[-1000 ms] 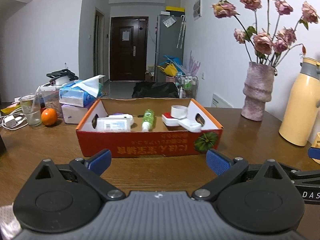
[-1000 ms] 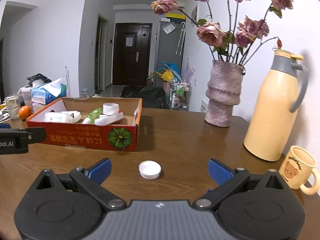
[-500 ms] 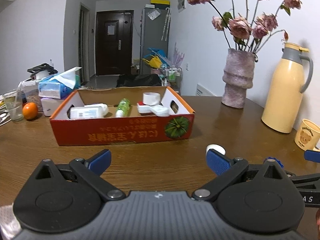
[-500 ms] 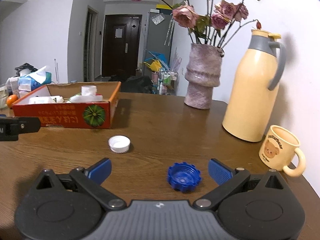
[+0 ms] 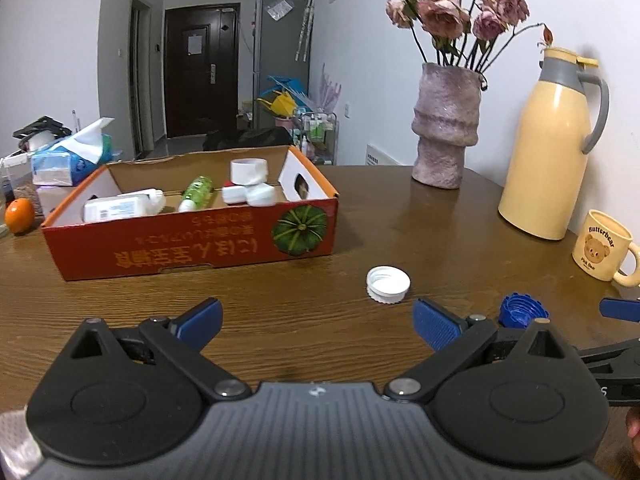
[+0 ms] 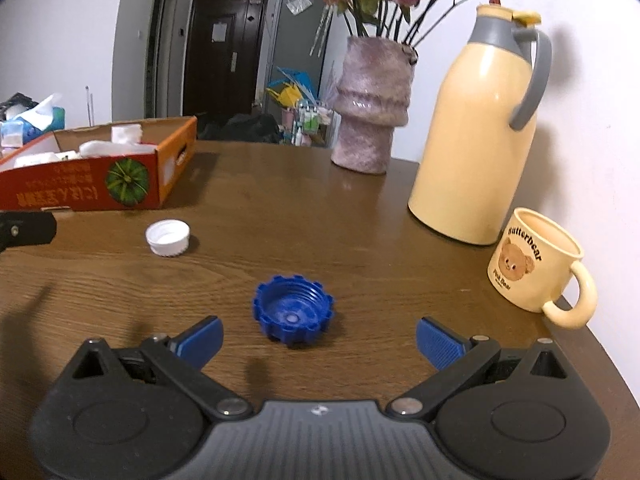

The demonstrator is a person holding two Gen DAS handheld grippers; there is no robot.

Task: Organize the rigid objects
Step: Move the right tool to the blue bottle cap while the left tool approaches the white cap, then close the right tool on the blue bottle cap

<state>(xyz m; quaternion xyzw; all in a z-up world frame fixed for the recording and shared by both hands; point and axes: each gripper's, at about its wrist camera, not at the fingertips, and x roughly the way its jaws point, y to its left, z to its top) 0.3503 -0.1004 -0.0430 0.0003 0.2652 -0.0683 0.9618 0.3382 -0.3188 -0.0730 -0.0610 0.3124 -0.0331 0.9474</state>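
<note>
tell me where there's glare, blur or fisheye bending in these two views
Left wrist view: sharp, glare on the table, walls bowing at the edges. Right wrist view: box contents blown out and soft, thermos leaning inward, blue cap crisp with a soft shadow.

Bare wood lies open all around the blue cap (image 6: pixel 294 311) on the table (image 6: pixel 280 200); the white cap (image 6: pixel 167 237) sits well apart to its left, the cardboard box (image 6: pixel 92 184) beyond that, while the mug (image 6: pixel 534 260) and thermos (image 6: pixel 476 140) crowd its right side

White walls (image 5: pixel 48 40), dark door (image 5: pixel 200 68).
</note>
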